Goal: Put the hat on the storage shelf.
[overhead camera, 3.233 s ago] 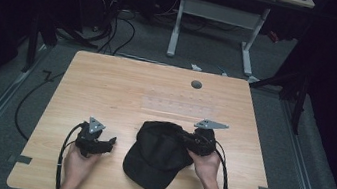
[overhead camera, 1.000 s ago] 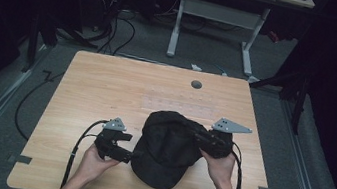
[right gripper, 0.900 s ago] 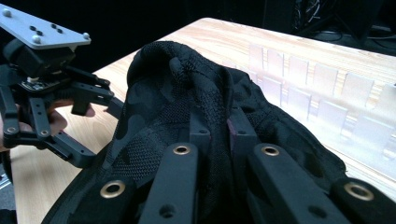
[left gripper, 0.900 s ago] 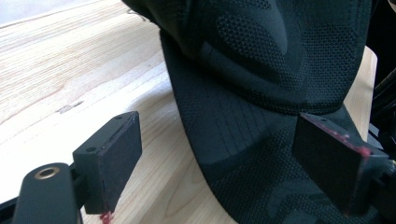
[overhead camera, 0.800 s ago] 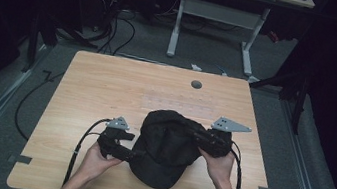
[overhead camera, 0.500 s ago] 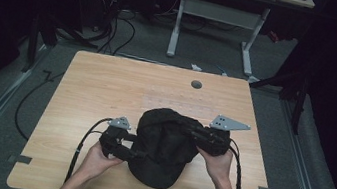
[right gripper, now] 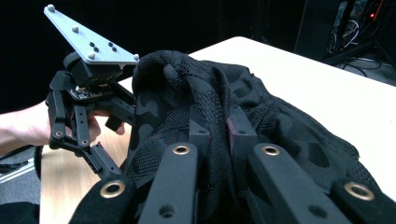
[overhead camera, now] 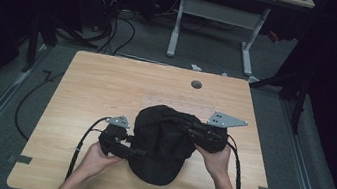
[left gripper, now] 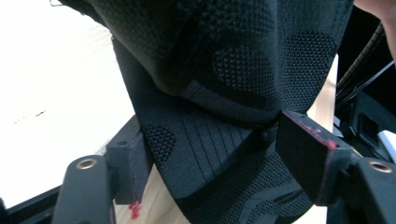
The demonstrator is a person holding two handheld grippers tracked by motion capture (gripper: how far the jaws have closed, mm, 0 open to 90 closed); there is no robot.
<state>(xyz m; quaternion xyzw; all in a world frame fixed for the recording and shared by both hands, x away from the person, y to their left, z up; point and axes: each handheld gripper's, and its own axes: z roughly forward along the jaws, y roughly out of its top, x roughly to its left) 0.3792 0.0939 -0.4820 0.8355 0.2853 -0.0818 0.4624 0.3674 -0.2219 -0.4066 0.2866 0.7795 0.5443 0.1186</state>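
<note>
The right gripper [right gripper: 218, 135] has its jaws closed on a pinched ridge of the black cap [overhead camera: 163, 142], which sits at the lower middle of the high view on the wooden table [overhead camera: 96, 89]. The left gripper [left gripper: 212, 149] has its jaws apart, one on each side of the cap's brim, and is not yet clamped. My worry is the thin hold on the right: only a fold of soft knit sits between those jaws, so a sideways pull could let the fabric slide free and the crown collapse. On the left, the stiff curved brim may skid off one pad as the jaws close, since it lies at an angle between them. Both cables trail near the table's front edge and could snag. The cap is dark mesh with a faint mottled pattern, its crown rumpled and bunched, its brim stitched in parallel rows
</note>
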